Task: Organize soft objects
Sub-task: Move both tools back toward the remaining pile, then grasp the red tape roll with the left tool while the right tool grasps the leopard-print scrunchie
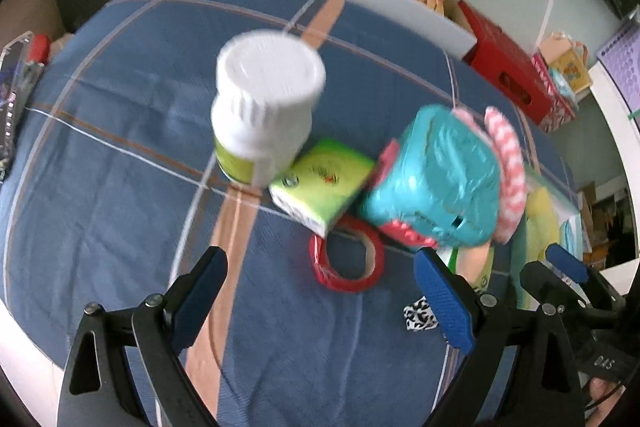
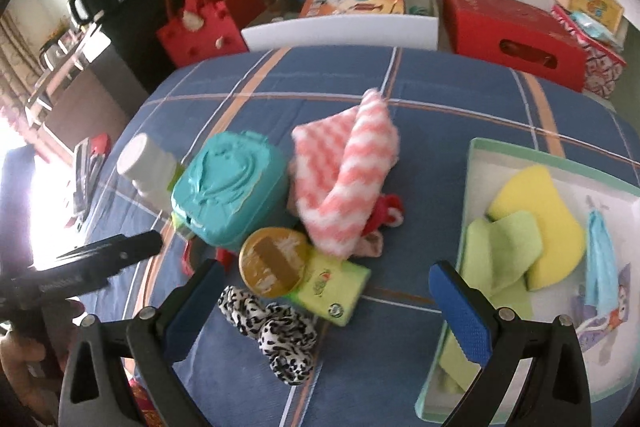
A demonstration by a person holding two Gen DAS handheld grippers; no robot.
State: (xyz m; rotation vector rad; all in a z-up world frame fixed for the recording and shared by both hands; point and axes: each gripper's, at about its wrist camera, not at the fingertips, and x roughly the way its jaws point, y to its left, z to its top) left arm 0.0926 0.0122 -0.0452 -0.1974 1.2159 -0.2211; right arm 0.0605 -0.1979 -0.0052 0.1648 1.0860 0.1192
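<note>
Both tools are wide open and hold nothing. The right tool [image 2: 328, 311] hovers over a spotted scrunchie [image 2: 268, 327] lying on the blue plaid cloth [image 2: 340, 83], its long axis running from near-left to far-right. A pink-and-white cloth [image 2: 344, 175] is heaped behind it, beside a teal case [image 2: 228, 195]. A yellow sponge [image 2: 540, 215] and green cloth [image 2: 500, 251] lie in the tray [image 2: 476, 147] at right. The left tool [image 1: 320, 299] hangs before a red tape roll [image 1: 344, 263].

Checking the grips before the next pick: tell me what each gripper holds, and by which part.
Nothing is held. The left gripper and the right gripper are both open, with only the blue bedspread between their fingers.
</note>
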